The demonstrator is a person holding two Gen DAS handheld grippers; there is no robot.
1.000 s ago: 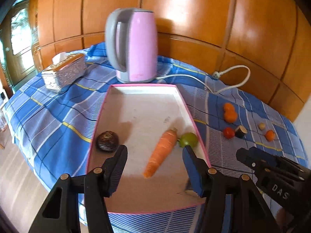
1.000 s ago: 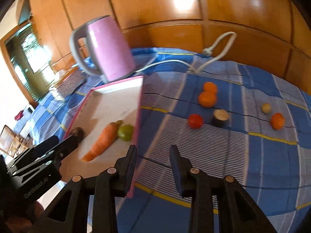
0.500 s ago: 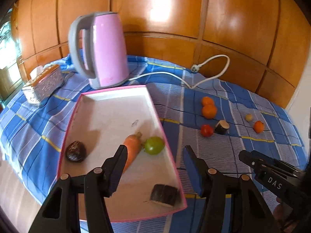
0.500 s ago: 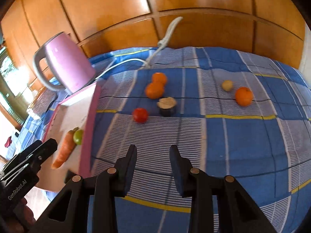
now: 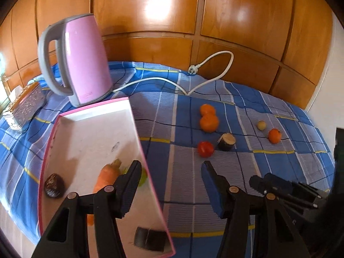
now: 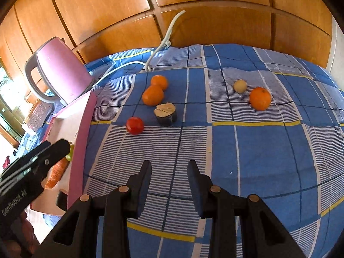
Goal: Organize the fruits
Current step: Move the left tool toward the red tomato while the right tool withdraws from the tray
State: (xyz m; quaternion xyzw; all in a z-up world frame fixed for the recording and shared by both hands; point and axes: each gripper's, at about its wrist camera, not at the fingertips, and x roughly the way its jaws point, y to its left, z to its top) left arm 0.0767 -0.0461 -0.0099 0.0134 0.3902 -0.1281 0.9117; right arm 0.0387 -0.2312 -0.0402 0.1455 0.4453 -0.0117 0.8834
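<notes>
Pink kettle (image 5: 86, 60), blue plaid cloth (image 6: 258, 150)

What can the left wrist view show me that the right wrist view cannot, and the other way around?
Only the left wrist view shows the dark round fruit in the tray, and the whole tray floor.

Only the right wrist view shows the blue checked cloth spreading far to the right of the fruits.

Both show the pink kettle, the pink-rimmed tray, the carrot, the red tomato, three oranges, the small pale fruit, and both hand-held grippers: left hand-held gripper, closing on nothing, and right hand-held gripper, empty.
</notes>
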